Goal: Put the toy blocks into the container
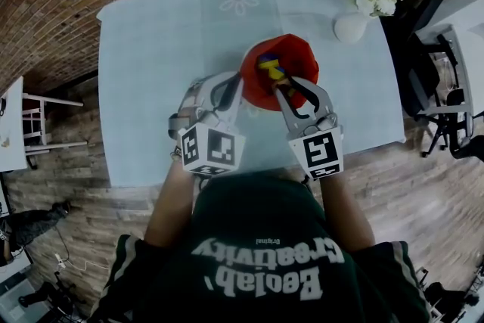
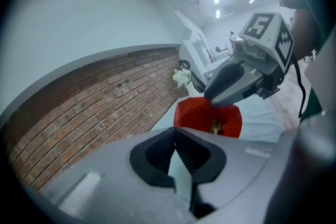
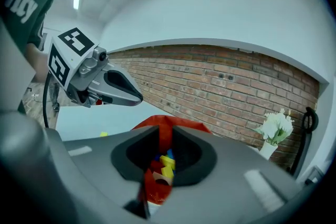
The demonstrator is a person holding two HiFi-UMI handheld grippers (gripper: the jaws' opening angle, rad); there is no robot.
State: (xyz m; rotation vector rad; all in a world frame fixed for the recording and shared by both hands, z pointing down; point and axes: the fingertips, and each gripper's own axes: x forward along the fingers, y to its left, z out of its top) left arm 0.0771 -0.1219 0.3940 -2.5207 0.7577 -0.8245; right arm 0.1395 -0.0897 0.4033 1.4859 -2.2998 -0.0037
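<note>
Left gripper: jaws pressed together at the tips, empty, just left of the container.
Container: red, mid-table on the pale cloth.
Toy blocks: yellow and blue, inside the container.
Right gripper: jaws slightly spread over the container's near rim, pinching nothing.
Vase: white flowers, far right.

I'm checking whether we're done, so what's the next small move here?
Probably open the left hand-held gripper and bring it to the small yellow piece lying on the table beside the red container: that gripper's jaws look shut and empty, while other blocks already sit inside.
</note>
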